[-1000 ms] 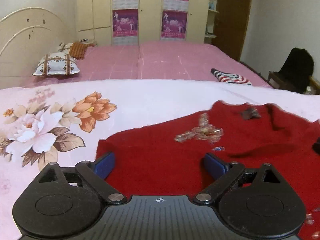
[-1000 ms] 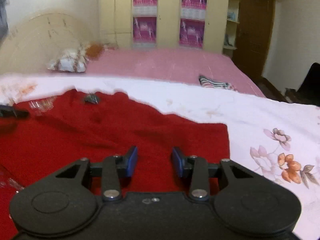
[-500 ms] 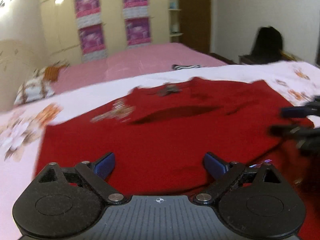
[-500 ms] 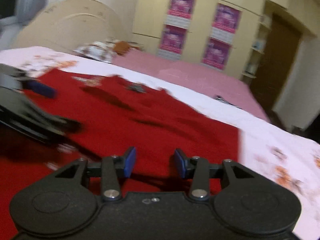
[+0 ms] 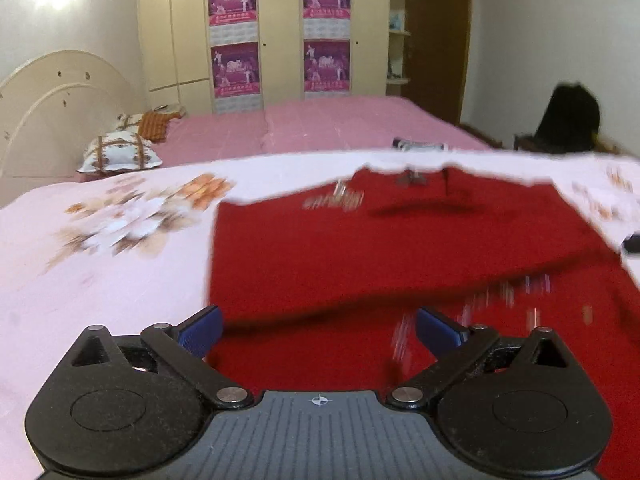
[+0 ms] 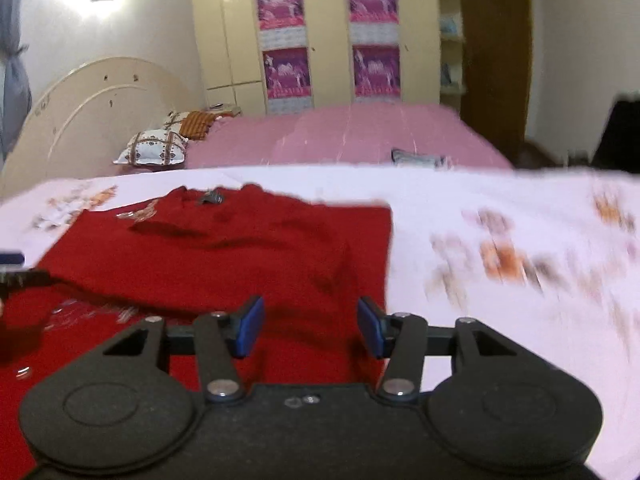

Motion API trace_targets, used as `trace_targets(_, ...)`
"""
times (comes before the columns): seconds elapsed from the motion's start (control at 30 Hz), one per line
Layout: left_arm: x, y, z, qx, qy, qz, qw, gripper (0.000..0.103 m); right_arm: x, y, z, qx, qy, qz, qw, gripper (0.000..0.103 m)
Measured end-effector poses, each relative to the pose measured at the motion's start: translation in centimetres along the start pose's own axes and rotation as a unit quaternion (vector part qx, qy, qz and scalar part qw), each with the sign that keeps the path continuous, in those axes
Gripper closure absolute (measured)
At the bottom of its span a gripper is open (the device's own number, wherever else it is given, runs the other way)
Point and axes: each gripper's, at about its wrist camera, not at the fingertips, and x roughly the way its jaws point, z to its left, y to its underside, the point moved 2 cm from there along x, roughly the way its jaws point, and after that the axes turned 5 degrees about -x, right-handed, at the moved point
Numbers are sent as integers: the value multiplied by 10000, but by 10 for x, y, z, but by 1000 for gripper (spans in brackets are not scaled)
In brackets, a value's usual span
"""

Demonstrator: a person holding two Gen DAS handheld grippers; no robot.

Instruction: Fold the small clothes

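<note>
A red knitted garment (image 5: 384, 248) lies on the floral white sheet, its far half folded over the near half, with sparkly trim near the collar. It also shows in the right wrist view (image 6: 240, 256). My left gripper (image 5: 318, 330) is wide open and empty above the garment's near left part. My right gripper (image 6: 310, 326) is open and empty above its near right edge. A tip of the left gripper (image 6: 12, 258) shows at the left edge of the right wrist view, and a tip of the right gripper (image 5: 632, 242) at the right edge of the left wrist view.
The floral sheet (image 5: 100, 264) covers the near bed. Behind it is a pink bed (image 5: 320, 128) with pillows (image 5: 118, 154) and a striped cloth (image 5: 418, 145). A cream headboard, a wardrobe with posters and a dark chair (image 5: 568, 120) stand beyond.
Both grippers have swung back over the garment's near edge, the left one to its left side, the right one to its right side. The right gripper's jaws have opened wider.
</note>
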Motion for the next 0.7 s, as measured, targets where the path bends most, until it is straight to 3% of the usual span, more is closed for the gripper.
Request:
trace_targets(0.1,-32,35,14,-54,-64,220,9997,2,-38,30,-15,461,-213,165,9986,57)
trace_targets(0.3,-77,85,23,-56,-194,409,9990,2,-93,90,-25,975,-85,478,9940,58)
trace_targets(0.7,-143,119,10,-223,-88,386,9990,2,-154,135,12,1226,-135,581,9907,57)
